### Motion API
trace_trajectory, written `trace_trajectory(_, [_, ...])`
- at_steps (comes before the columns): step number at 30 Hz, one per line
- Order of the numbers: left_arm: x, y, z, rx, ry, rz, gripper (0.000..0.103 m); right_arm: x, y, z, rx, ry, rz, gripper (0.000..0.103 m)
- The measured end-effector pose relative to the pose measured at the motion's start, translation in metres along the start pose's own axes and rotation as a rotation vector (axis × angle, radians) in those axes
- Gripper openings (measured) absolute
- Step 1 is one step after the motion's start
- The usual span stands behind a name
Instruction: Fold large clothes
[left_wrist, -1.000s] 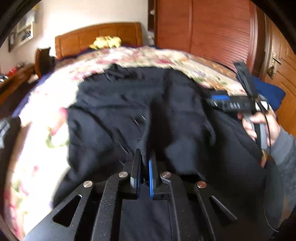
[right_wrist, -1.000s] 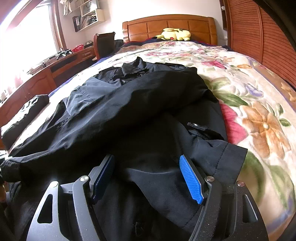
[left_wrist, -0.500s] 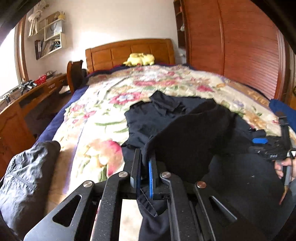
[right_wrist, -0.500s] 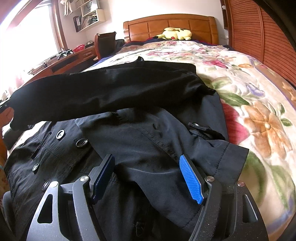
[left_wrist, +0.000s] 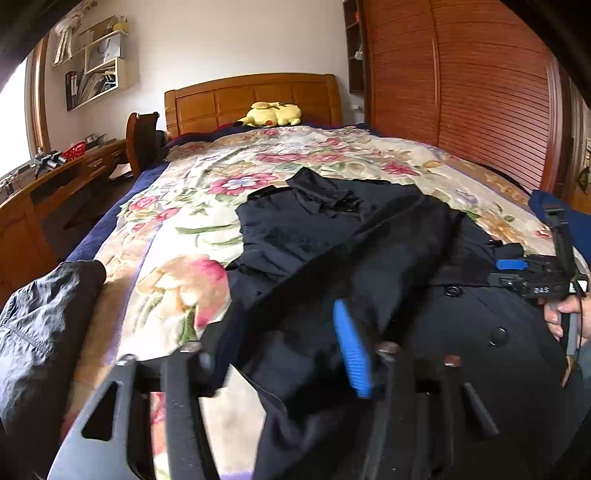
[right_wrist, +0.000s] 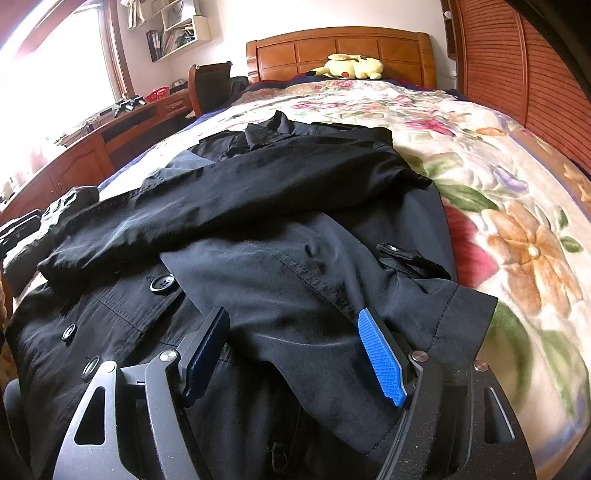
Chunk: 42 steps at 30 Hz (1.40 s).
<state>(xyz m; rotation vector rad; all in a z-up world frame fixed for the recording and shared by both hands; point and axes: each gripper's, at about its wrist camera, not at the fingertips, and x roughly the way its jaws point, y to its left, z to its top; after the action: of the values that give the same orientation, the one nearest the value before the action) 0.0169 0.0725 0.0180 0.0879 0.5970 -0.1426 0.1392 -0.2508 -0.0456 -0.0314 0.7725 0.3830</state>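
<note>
**Black coat on bed, both grippers open**

Lying across the floral bedspread (right_wrist: 517, 192): black coat (right_wrist: 280, 206), 1 sleeve (right_wrist: 221, 206) folded over the front, collar toward the headboard (right_wrist: 340, 48). Left gripper (left_wrist: 280, 354) spread wide, blurred, above the sleeve. Right gripper (right_wrist: 295, 350) spread wide over the other cuff (right_wrist: 465, 317), gripping nothing.

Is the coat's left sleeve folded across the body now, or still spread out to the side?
Folded across. The sleeve lies diagonally over the coat front, covering part of the button rows; both tongs stand open, gripping nothing.
</note>
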Motion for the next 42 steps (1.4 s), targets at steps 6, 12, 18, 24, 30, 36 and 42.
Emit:
trace_trajectory(6, [-0.011, -0.013, -0.006, 0.021, -0.014, -0.03, 0.082, 0.0, 0.001, -0.001, -0.004, -0.001, -0.005, 0.074])
trace_trajectory(12, [-0.021, -0.021, -0.019, -0.004, -0.016, -0.054, 0.082, 0.0, 0.003, 0.0, -0.014, 0.004, -0.026, 0.074])
trace_trajectory(18, [-0.033, -0.027, -0.03, 0.0, -0.007, -0.045, 0.082, -0.001, 0.007, 0.0, -0.034, 0.015, -0.063, 0.074])
trace_trajectory(24, [-0.049, -0.023, -0.041, -0.013, -0.005, -0.04, 0.082, -0.03, 0.014, -0.013, -0.057, 0.007, -0.103, 0.074])
trace_trajectory(30, [-0.06, -0.016, -0.05, -0.027, 0.003, -0.043, 0.082, -0.071, 0.012, -0.036, -0.075, -0.012, -0.133, 0.074])
trace_trajectory(36, [-0.066, -0.003, -0.062, -0.061, 0.016, -0.044, 0.077, -0.11, -0.004, -0.055, -0.055, -0.005, -0.149, 0.074])
trace_trajectory(42, [-0.068, 0.005, -0.08, -0.082, 0.039, -0.032, 0.067, -0.136, -0.015, -0.072, -0.038, 0.008, -0.182, 0.074])
